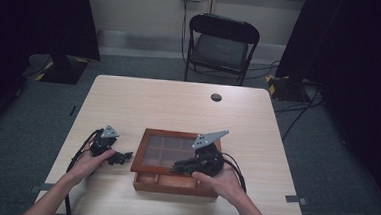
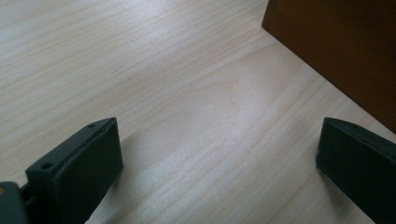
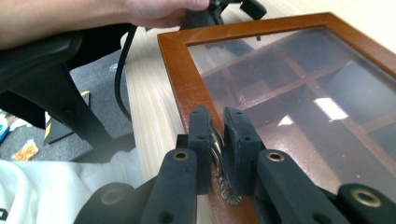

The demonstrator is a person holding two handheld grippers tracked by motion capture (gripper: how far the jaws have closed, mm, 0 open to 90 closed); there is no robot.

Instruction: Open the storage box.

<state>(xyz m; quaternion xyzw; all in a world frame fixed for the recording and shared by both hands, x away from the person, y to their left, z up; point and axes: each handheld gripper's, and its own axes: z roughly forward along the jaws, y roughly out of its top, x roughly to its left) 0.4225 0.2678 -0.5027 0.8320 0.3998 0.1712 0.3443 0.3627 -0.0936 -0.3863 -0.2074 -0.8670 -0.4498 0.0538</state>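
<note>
Pale bench point(image 1: 178, 107): right gripper point(image 3: 217, 135) clamped on lid latch point(image 3: 223, 179); lift lid point(image 1: 175, 154) steadily toward 12 o'clock; left gripper point(image 2: 217, 154) wide, steadying nothing.

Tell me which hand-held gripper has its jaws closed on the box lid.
The right hand-held gripper: its jaws pinch the lid's metal clasp. The left hand-held gripper stands open over the table.
</note>
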